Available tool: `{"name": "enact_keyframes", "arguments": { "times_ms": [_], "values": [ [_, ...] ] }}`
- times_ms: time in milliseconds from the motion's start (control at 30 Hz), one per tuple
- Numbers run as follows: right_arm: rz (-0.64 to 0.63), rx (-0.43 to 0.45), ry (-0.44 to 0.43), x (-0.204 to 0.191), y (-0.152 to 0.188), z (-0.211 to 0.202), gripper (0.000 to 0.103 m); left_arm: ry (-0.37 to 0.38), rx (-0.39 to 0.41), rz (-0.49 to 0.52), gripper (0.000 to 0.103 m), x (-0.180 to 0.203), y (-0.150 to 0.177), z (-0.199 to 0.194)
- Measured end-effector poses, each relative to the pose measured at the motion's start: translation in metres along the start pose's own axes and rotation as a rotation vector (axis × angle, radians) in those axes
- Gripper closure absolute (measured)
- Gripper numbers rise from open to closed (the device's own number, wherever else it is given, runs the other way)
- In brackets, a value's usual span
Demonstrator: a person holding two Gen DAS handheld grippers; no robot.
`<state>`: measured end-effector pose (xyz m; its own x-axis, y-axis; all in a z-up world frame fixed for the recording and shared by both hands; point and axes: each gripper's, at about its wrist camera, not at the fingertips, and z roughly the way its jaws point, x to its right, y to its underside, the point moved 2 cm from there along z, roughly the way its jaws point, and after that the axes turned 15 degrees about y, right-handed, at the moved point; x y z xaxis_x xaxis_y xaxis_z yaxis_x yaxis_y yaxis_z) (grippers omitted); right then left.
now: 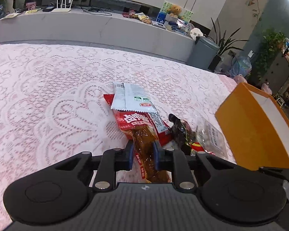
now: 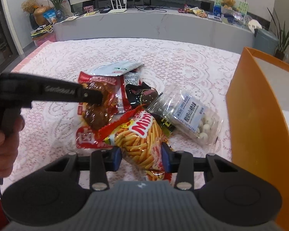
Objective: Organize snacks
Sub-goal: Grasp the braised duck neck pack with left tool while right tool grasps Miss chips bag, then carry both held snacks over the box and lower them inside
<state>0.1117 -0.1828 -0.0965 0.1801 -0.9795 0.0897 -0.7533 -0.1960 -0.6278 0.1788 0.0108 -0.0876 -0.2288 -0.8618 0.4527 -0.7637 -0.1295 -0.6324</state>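
- Snacks [image 2: 136, 104] sit heaped mid-table on the pink lace cloth [image 2: 86, 53], none visibly in the orange box [image 2: 260, 125] at right.
- Left gripper [image 1: 143, 154] clamps the brown meat packet [image 1: 146, 150].
- Right gripper [image 2: 141, 156] straddles the Mimi stick bag [image 2: 142, 142]; gripping or not, cannot tell.
- Sorting looks barely begun.

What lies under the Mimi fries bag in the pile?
Under the Mimi fries bag: a red braised-snack packet at its left, a dark packet at its right. How far either extends underneath is hidden.
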Motion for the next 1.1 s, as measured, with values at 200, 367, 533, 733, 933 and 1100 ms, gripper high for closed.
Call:
{"name": "enact_keyframes", "arguments": {
  "times_ms": [200, 367, 533, 733, 933, 1100],
  "values": [
    [0.009, 0.003, -0.022, -0.001, 0.007, -0.019, 0.064, 0.006, 0.013, 0.023, 0.081, 0.009, 0.007, -0.032],
    [0.021, 0.003, -0.042, -0.003, 0.013, -0.038, 0.064, 0.029, 0.028, 0.039, 0.082, 0.021, 0.014, -0.058],
    [0.016, 0.009, -0.053, -0.003, 0.016, -0.064, 0.064, 0.054, 0.039, 0.078, 0.086, 0.039, 0.019, -0.083],
    [0.03, 0.038, -0.065, 0.006, 0.02, -0.097, 0.064, 0.091, 0.049, 0.112, 0.099, 0.058, 0.021, -0.1],
    [0.058, 0.042, -0.061, 0.018, 0.031, -0.109, 0.064, 0.107, 0.027, 0.143, 0.099, 0.072, 0.029, -0.095],
    [0.081, 0.045, -0.064, 0.03, 0.037, -0.119, 0.064, 0.122, 0.038, 0.188, 0.1, 0.09, 0.028, -0.1]
  ]
}}
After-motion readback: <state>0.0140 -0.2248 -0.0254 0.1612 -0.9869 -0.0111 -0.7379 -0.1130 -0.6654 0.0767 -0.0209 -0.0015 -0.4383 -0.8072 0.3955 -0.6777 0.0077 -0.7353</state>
